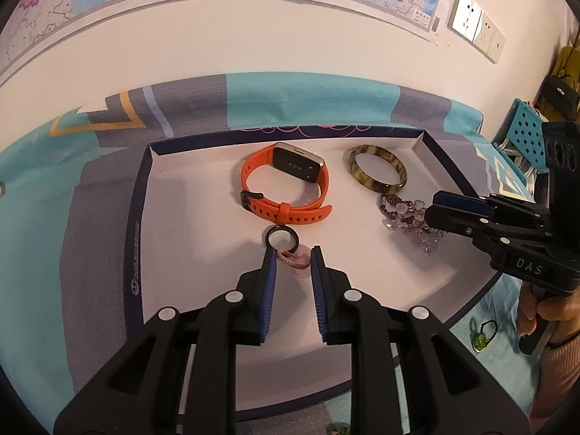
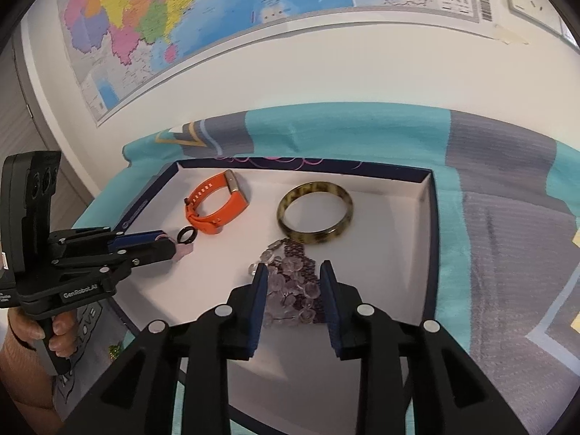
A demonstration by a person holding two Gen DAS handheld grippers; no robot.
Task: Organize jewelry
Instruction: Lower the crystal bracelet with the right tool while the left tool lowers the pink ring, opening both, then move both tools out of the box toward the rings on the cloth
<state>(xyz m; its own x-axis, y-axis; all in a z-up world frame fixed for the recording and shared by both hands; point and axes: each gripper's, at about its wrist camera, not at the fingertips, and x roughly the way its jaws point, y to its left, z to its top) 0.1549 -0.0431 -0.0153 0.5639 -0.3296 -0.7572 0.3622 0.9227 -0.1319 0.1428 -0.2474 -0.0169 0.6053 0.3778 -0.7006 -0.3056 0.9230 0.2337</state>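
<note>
A shallow white tray (image 1: pixel 174 217) with a dark blue rim lies on the patterned cloth. In it are an orange smartwatch (image 1: pixel 286 185), a mottled brown bangle (image 1: pixel 377 168), a black ring (image 1: pixel 278 239), a small pink ring piece (image 1: pixel 294 258) and a purple crystal bead bracelet (image 1: pixel 406 217). My left gripper (image 1: pixel 291 257) is open, its fingers either side of the pink piece, just behind the black ring. My right gripper (image 2: pixel 293 272) is open, its fingers straddling the bead bracelet (image 2: pixel 293 286). The right view also shows the watch (image 2: pixel 215 206), bangle (image 2: pixel 315 217) and black ring (image 2: pixel 185 235).
A teal and grey cloth (image 2: pixel 507 239) covers the table. A green beaded piece (image 1: pixel 482 337) lies on the cloth outside the tray's near right rim. A wall with a map (image 2: pixel 181 18) stands behind. A blue perforated basket (image 1: pixel 525 137) is at far right.
</note>
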